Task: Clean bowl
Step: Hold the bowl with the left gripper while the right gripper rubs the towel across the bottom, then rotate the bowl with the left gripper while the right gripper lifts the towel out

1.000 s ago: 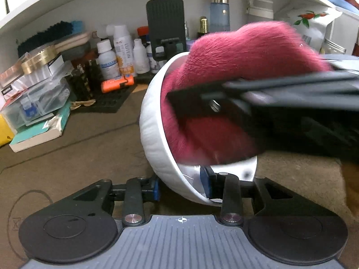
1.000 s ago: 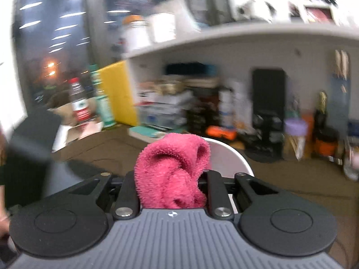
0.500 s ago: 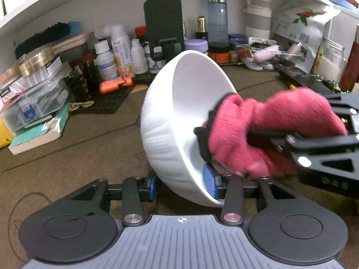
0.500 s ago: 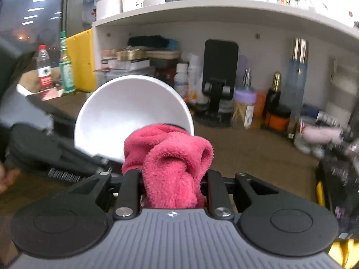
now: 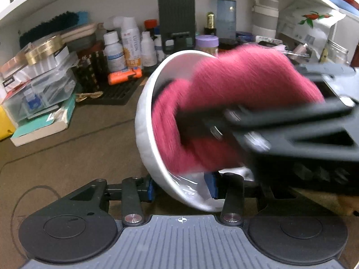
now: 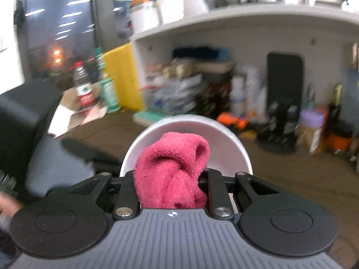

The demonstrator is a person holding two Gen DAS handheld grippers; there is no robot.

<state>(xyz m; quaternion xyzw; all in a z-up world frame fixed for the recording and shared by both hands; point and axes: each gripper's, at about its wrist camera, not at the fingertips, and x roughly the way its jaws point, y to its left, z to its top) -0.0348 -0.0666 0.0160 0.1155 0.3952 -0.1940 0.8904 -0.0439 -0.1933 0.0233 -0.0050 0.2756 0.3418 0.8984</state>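
Brown desk surface (image 5: 67, 157) runs under a white shelf (image 6: 246, 15), its back edge crowded with clutter. White bowl (image 5: 148, 148) is the largest task item: tipped on its side above the desk, mouth facing right in the left wrist view, and seen in the right wrist view (image 6: 186, 132) as a pale disc straight ahead of the fingers. Left gripper (image 5: 181, 190) comes in low from below, its blue-padded fingers (image 5: 212, 186) closed across the bowl's lower rim, one pad outside the wall and one inside, so the bowl hangs off the desk in that pinch. Right gripper (image 6: 171, 188) reaches in from the right side of the left wrist view, level and motion-blurred, jaws drawn nearly together on a bunched pink-red towel (image 6: 172, 172). The towel (image 5: 224, 103) fills most of the bowl's hollow and presses against the inner wall. A blurred hand (image 6: 6, 204) shows at the far left edge of the right wrist view. Smaller items along the back: black phone stand (image 5: 176, 20), tall blue bottle with metallic cap (image 5: 226, 11), white spray can (image 5: 131, 42) with vertical lettering too soft to read for certain, orange tool (image 5: 124, 75), purple-lidded jar (image 5: 206, 42). Other labels are illegible.
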